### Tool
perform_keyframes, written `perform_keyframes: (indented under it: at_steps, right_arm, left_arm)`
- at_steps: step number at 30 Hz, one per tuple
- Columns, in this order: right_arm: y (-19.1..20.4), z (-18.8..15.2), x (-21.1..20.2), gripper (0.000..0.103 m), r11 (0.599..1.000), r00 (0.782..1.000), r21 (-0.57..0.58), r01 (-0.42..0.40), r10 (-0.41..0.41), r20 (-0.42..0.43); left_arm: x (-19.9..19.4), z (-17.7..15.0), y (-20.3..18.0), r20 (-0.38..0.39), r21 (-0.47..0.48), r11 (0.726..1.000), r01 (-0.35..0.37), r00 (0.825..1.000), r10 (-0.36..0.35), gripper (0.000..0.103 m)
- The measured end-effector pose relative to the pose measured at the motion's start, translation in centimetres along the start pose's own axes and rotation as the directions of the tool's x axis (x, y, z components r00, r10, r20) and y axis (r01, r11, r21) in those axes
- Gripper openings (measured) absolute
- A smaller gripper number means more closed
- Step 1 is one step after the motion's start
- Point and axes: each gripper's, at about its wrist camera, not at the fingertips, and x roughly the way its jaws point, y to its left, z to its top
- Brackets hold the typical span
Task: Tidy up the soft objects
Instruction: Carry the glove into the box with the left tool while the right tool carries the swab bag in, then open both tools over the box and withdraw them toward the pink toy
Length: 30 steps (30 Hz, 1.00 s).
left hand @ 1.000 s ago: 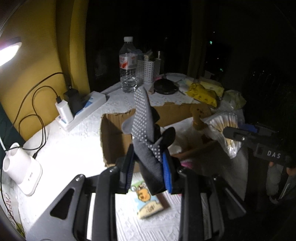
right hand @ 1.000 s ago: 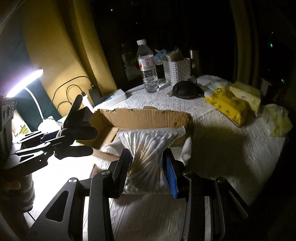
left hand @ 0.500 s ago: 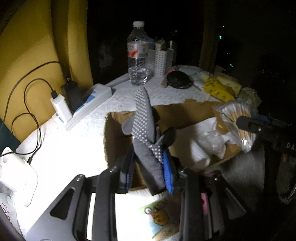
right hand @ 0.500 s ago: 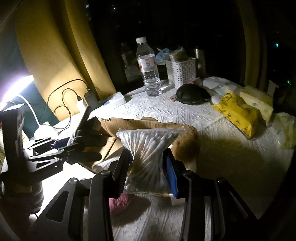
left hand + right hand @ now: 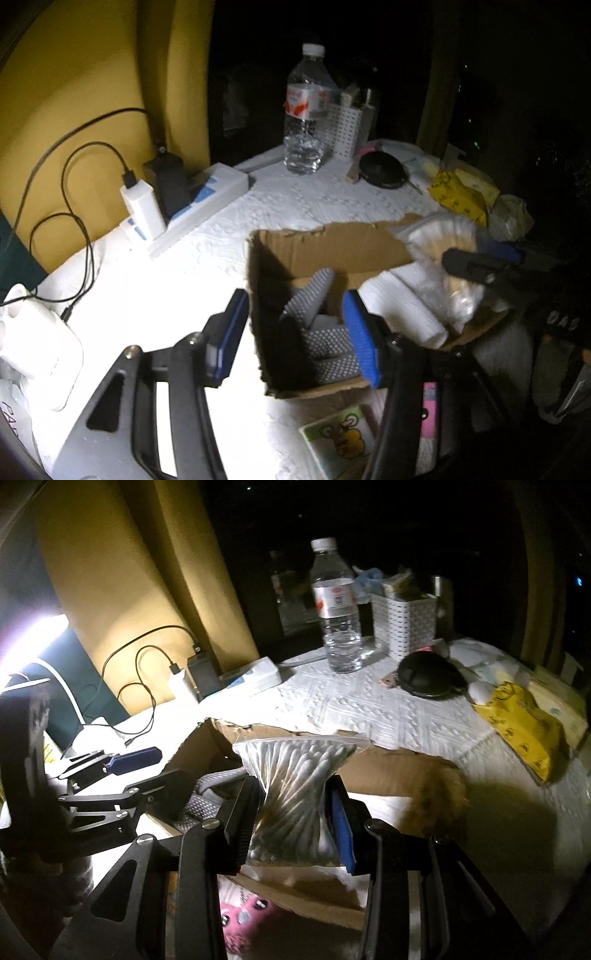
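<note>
Glove [image 5: 317, 332], grey with pale grip dots, lies inside the cardboard box [image 5: 325, 243], at its near left corner, one finger sticking up against the back wall. We see the left gripper [image 5: 291, 332] spread wide above that corner, its fingers [image 5: 356, 339] well apart and holding nothing; the glove sits loose between them. From the right wrist camera, the right gripper [image 5: 295, 819] has its blue-padded fingers [image 5: 341, 827] pressed onto a clear bag of cotton swabs [image 5: 299, 775], pinching it at the waist so it flares above and below, and the bag hangs over the near side of the box. A white paper roll [image 5: 402, 310] lies in the box to the right of the glove. In front of the box, on the white desk [image 5: 166, 295], we see a small cartoon card [image 5: 340, 439] and something pink with pale dots (we cannot tell what it is) [image 5: 243, 915]. Left of the box sits a white power strip [image 5: 199, 203] with chargers plugged in. Behind the box stand a water bottle [image 5: 306, 110] and a white perforated basket [image 5: 347, 129], with a yellow packet [image 5: 524, 723] off to the right.
</note>
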Motion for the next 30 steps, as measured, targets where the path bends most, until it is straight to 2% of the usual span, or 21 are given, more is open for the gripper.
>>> perform_keyframes:
  at_steps: [4, 11, 21, 24, 30]
  right_arm:
    - [1.3, 0.3, 1.2, 0.04, 1.0, 1.0, -0.015, -0.016, 0.016, -0.013]
    - [3.1, 0.6, 3.2, 0.04, 0.999, 0.998, -0.023, -0.037, 0.036, -0.042]
    - [3.9, 0.5, 4.9, 0.042, 0.999, 0.997, -0.021, -0.034, 0.032, -0.074]
    - [3.8, 0.5, 4.7, 0.053, 0.999, 0.997, -0.016, -0.03, 0.028, -0.067]
    - [3.5, 0.3, 3.2, 0.054, 1.0, 0.999, -0.015, -0.015, 0.015, -0.048]
  left_arm:
    - [-0.5, 0.0, 1.1, 0.016, -0.022, 1.0, -0.009, 1.0, 0.01, 0.055]
    - [-0.1, 0.0, 2.4, -0.002, -0.049, 0.999, -0.012, 1.0, 0.012, 0.055]
    - [0.4, -0.2, 3.2, -0.016, -0.069, 0.998, -0.016, 1.0, 0.015, 0.055]
    - [0.2, -0.1, 3.2, -0.014, -0.07, 0.997, -0.018, 1.0, 0.017, 0.055]
    - [-0.6, 0.0, 2.9, 0.002, -0.063, 0.998, -0.015, 1.0, 0.015, 0.055]
